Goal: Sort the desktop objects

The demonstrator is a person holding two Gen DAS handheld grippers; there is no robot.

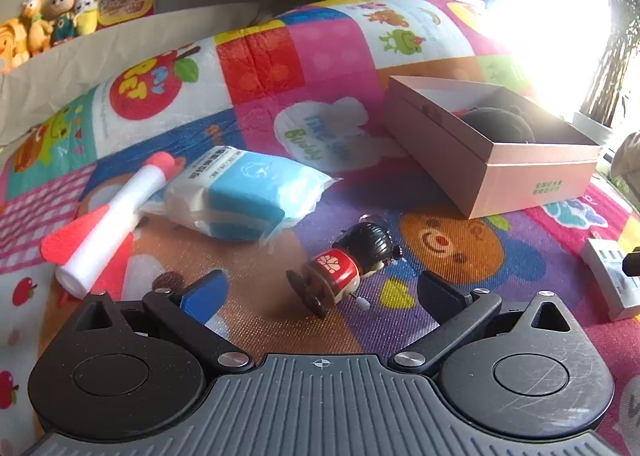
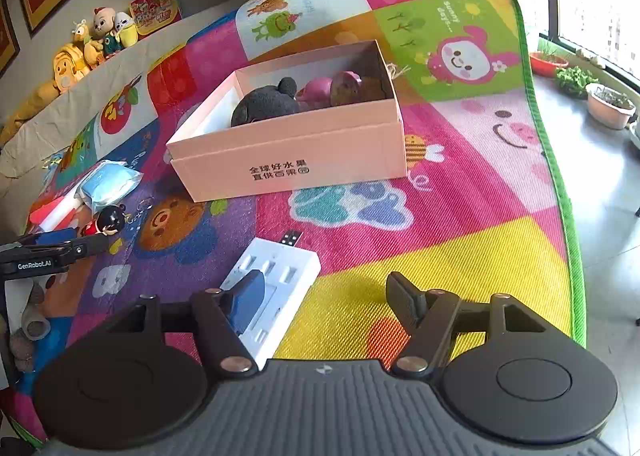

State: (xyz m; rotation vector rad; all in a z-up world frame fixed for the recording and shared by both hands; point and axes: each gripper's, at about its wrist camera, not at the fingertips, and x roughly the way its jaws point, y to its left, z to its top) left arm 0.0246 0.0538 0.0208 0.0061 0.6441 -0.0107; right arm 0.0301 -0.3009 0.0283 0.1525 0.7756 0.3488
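Note:
A small wind-up doll (image 1: 352, 260) with a black head and red body lies on its side on the colourful play mat (image 1: 260, 56). My left gripper (image 1: 322, 284) is open around its lower end, pads apart from it. A blue-and-white tissue pack (image 1: 248, 188) and a white foam rocket (image 1: 108, 216) with red fins lie to its left. The pink cardboard box (image 2: 288, 152) holds a black plush (image 2: 264, 102), a pink toy (image 2: 316, 90) and a brown item (image 2: 348, 86). My right gripper (image 2: 325, 278) is open, its left finger over a white power strip (image 2: 276, 276).
Plush toys (image 2: 80, 52) line the ledge behind the mat. The mat's green edge (image 2: 560, 176) meets a tiled floor with plant pots (image 2: 610, 106) on the right. Small knitted pieces (image 2: 32, 320) lie at the near left. The left gripper's body (image 2: 52, 248) shows there too.

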